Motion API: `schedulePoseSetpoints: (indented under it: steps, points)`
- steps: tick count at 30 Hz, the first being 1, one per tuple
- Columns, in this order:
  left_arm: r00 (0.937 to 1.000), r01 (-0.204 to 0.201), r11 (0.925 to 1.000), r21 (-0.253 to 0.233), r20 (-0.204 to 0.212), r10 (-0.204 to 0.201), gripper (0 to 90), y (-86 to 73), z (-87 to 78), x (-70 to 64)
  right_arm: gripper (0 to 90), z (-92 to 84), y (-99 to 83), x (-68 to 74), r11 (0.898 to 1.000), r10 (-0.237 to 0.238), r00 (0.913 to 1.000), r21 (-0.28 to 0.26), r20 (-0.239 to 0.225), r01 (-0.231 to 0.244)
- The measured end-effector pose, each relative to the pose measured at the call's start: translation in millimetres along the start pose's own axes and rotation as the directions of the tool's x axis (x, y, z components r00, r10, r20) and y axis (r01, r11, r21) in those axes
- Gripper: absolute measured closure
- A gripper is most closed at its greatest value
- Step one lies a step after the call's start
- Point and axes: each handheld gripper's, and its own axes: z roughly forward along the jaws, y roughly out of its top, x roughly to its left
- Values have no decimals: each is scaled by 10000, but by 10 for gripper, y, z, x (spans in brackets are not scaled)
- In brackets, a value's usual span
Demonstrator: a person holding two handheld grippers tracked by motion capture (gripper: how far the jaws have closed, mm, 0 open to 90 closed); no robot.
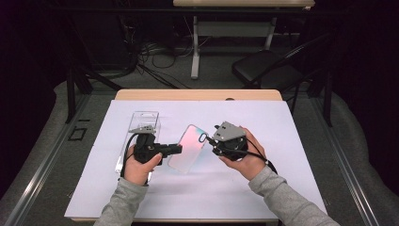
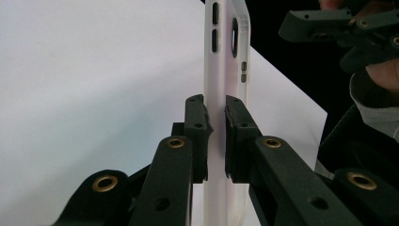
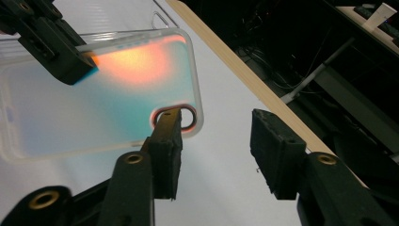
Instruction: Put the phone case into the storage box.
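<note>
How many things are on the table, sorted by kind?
Iridescent pink-and-teal translucent phone case, clamped by the left gripper: 1
Clear plastic box on the white sheet: 1
Black two-jaw grippers, the right gripper open: 2
Total: 4

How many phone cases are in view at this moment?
2. One iridescent phone case is clamped in the left gripper, above the table's middle. A clear phone case lies on the white sheet behind the left hand.
</note>
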Motion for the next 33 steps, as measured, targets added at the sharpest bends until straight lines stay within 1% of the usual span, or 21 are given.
schedulePoseSetpoints:
  steps: [3, 4, 6, 7, 9, 10, 13, 14, 16, 18, 24, 25, 29, 30, 32, 33]
  points:
    - [10000, 37, 9999, -139, -29, -37, 825, 3, -31, -4, 487, -21, -28, -24, 9992, 326, 9995, -222, -60, -327]
    - [10000, 1, 9999, -172, -32, -2, 825, 5, -41, -2, 477, -25, -38, -32, 9990, 401, 9992, -218, -61, -402]
    - [10000, 14, 9996, -276, -40, -15, 825, 7, -56, -6, 476, -29, -59, -40, 9974, 712, 9972, -82, -210, -714]
    - [10000, -56, 9996, -281, -64, 54, 825, 10, -67, -6, 463, -29, -74, -44, 9959, 903, 9955, -44, -284, -905]
    - [10000, -33, 9993, -369, -38, 32, 825, 13, -77, -15, 441, -30, -103, -51, 9930, 1180, 9928, 70, -228, -1178]
    - [10000, -57, 9991, -415, -45, 56, 825, 15, -82, -17, 407, -25, -118, -58, 9910, 1341, 9905, 95, -297, -1339]
    - [9999, -138, 9987, -497, -54, 135, 825, 17, -92, -24, 337, -10, -164, -69, 9882, 1531, 9877, 117, -319, -1528]
    - [9999, -146, 9985, -531, -66, 143, 825, 17, -95, -27, 320, -5, -178, -74, 9869, 1611, 9861, 81, -397, -1610]
    - [9999, -162, 9983, -568, -62, 159, 825, 18, -104, -28, 297, 4, -202, -82, 9819, 1895, 9802, 37, -576, -1896]
    - [9998, -196, 9980, -605, -61, 193, 825, 20, -109, -28, 294, 3, -219, -86, 9781, 2079, 9755, 46, -713, -2081]
    - [9998, -220, 9967, -783, -58, 216, 825, 18, -125, -39, 294, -10, -280, -116, 9600, 2764, 9559, -169, -990, -2793]
    - [9997, -233, 9965, -806, -45, 230, 825, 18, -127, -42, 294, -13, -296, -119, 9562, 2884, 9515, -204, -1068, -2921]
    - [9997, -253, 9957, -886, -8, 253, 825, 19, -129, -56, 294, -20, -374, -119, 9355, 3426, 9290, -400, -1403, -3510]
    - [9995, -304, 9953, -924, 9, 306, 825, 20, -127, -64, 294, -18, -395, -121, 9323, 3490, 9255, -449, -1472, -3588]
    - [9994, -335, 9954, -899, 22, 339, 825, 20, -124, -74, 294, -22, -432, -121, 9218, 3719, 9135, -506, -1648, -3844]
    - [9994, -330, 9953, -909, 10, 332, 825, 19, -121, -78, 295, -25, -451, -121, 9151, 3855, 9058, -527, -1759, -3997]
